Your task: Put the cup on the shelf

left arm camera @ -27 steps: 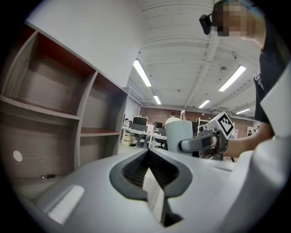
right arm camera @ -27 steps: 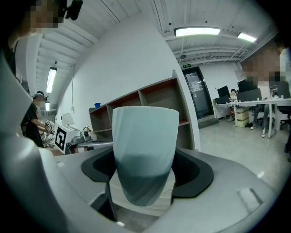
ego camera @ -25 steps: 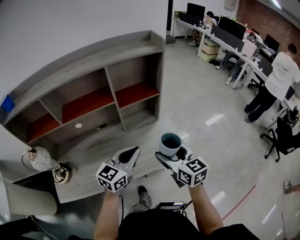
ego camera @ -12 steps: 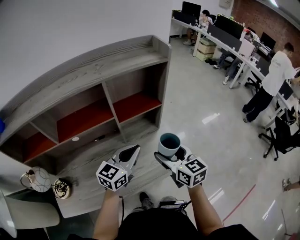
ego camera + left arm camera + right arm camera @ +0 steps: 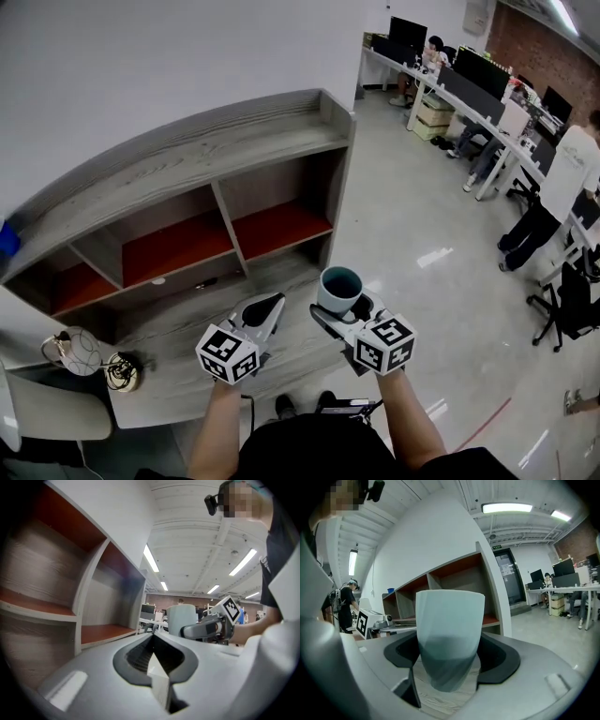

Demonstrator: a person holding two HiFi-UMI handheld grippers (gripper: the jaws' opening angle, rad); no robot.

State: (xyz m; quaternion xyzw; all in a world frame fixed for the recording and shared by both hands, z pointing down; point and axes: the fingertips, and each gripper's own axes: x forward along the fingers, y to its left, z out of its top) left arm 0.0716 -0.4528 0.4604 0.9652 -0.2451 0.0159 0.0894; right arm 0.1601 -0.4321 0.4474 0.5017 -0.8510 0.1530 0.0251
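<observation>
While my right hand-held gripper (image 5: pixel 343 311) pinches the pale teal cup (image 5: pixel 338 286) upright, in the air short of the shelf (image 5: pixel 216 148), I judge this the carry. My left hand-held gripper (image 5: pixel 269 309) is pressed together, empty. Next I'd reach forward and lower the cup into a red-floored compartment (image 5: pixel 279 228).

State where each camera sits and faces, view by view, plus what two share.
Head view: person's head, steeply down at the shelf unit; forearms, left gripper, right gripper show.
Left gripper view: on the left gripper, along its shut jaws toward the right gripper; torso shows.
Right gripper view: on the right gripper, past the clamped cup toward the shelf unit; left gripper shows.
Shared: all three show the cup.
</observation>
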